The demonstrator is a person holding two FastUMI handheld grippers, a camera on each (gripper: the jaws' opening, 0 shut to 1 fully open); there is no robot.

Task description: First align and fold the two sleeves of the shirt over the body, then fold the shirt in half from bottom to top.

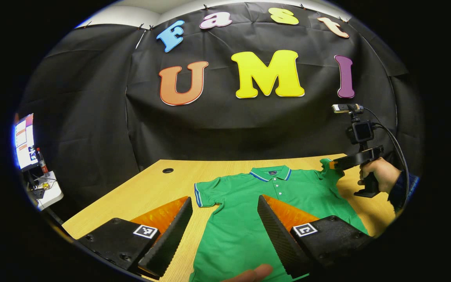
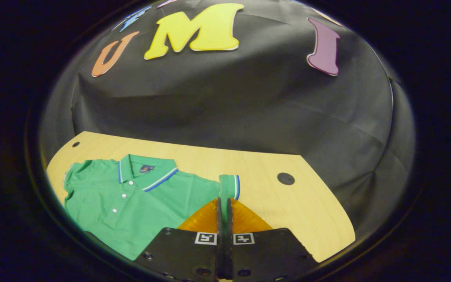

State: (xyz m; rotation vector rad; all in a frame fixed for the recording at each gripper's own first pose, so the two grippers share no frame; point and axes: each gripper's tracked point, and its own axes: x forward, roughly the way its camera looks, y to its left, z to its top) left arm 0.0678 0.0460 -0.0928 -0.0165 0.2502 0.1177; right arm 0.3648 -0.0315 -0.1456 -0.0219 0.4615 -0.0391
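Left gripper view takes in the pale wooden table [image 1: 139, 188] first, and on it the green short-sleeved polo shirt with blue-and-white trim [image 1: 245, 211], spread face up with its collar toward the booth wall and its hem toward the person. Its long axis runs from hem to collar, away from the viewer. The left gripper [image 1: 225, 227] hangs over the lower body of the shirt with its fingers spread wide apart and nothing between them; a fingertip of the holding hand shows at the bottom edge. The shirt's left sleeve [image 1: 206, 194] lies flat just ahead of this gripper, out to the side of the body and not yet folded, so this is the nearer tool for that sleeve.

Across the shirt, the right gripper [image 2: 224, 207], held in a hand [image 1: 378, 174], has its two fingers pressed together on the right sleeve [image 2: 229, 186], whose cuff stands up from the table just beyond the tips. How much cloth sits between the fingers is hard to judge in the right gripper view.

The sleeve fold seems to be only starting: the lifted sleeve must travel inward, toward the button placket [image 2: 121, 196], and come down across the chest.
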